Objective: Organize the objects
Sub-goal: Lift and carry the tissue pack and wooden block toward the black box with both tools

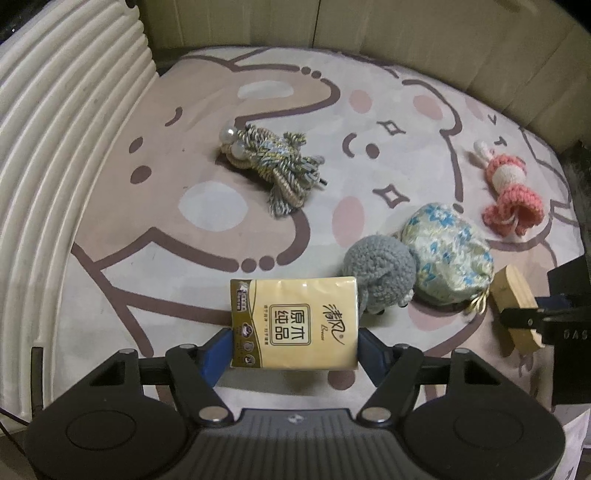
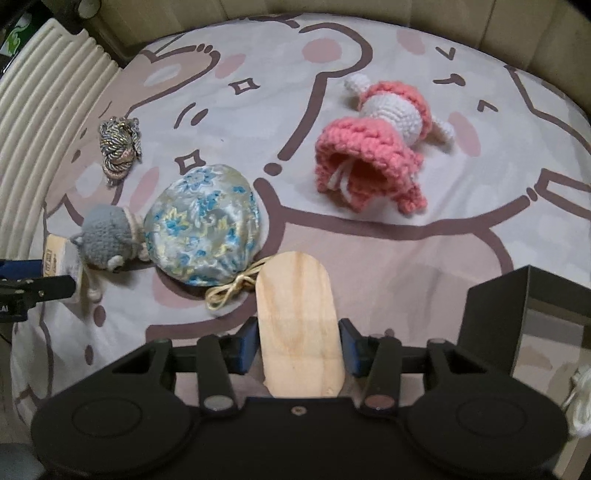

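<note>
My left gripper [image 1: 294, 343] is shut on a yellow tissue pack [image 1: 293, 323], held just above the cartoon blanket [image 1: 166, 229]. My right gripper [image 2: 297, 347] is shut on a flat wooden piece [image 2: 297, 314]; it also shows in the left wrist view [image 1: 515, 306]. A grey crochet toy [image 1: 378, 273] lies against a blue-flowered silk pouch [image 1: 447, 254]. They also show in the right wrist view, the toy [image 2: 107, 240] and the pouch [image 2: 203, 229]. A pink crochet doll [image 2: 376, 140] lies farther back. A coiled cord bundle [image 1: 275, 162] lies mid-blanket.
A white ribbed cushion [image 1: 55, 166] borders the blanket on the left. A beige padded wall [image 1: 406, 33] runs along the back. A black box [image 2: 524, 314] stands at the right, beside my right gripper.
</note>
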{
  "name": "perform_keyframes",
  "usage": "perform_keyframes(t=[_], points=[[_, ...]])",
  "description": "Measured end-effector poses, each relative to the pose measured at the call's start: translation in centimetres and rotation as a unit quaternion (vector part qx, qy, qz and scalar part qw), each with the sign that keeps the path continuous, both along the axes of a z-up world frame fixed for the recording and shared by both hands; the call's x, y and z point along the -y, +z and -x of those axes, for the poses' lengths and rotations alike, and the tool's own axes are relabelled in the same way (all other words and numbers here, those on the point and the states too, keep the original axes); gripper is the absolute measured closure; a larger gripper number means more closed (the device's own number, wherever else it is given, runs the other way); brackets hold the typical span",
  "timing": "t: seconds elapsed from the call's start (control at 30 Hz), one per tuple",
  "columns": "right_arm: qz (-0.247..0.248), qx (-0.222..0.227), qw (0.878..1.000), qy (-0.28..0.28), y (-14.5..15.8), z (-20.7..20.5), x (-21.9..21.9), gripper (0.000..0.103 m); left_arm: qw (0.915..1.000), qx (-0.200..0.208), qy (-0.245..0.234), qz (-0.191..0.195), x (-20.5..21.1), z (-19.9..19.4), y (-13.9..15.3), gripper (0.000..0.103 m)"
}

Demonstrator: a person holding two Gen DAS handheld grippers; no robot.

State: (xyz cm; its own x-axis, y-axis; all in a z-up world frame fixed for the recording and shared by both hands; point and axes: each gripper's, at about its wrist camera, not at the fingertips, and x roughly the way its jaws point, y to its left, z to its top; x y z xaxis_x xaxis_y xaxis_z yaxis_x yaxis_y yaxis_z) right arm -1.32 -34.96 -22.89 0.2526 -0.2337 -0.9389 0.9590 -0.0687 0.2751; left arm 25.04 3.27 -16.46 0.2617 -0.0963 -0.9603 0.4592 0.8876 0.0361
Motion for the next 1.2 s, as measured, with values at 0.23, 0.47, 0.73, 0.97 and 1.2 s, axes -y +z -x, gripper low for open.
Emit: perform_keyframes(t=[0.23,0.47,0.73,0.97,1.2], points=[[0.026,-0.003,0.999,-0.03,1.9,0.1,-0.7,0.056,0.9994,0.032,0.0,0.014,0.4,0.7,2.0,0.032],[0.054,0.001,0.996,-0.071,4.5,0.9,-1.7,0.056,0.9973,0.069,-0.013,0.022,1.1,2.3,4.4,0.031],[0.098,-0.012,0.988,-0.121,8.1,1.8,-4.2,0.056,0.9946,0.097,-0.025,0.029,2.0,4.4,6.6,0.031],[0.134,-0.028,0.979,-0.154,10.5,1.8,-6.2,0.056,0.9907,0.122,-0.044,0.042,3.1,6.4,8.3,0.031],[0.163,-0.045,0.97,-0.174,12.3,1.8,-8.1,0.057,0.987,0.138,-0.06,0.055,4.2,8.3,9.5,0.031]])
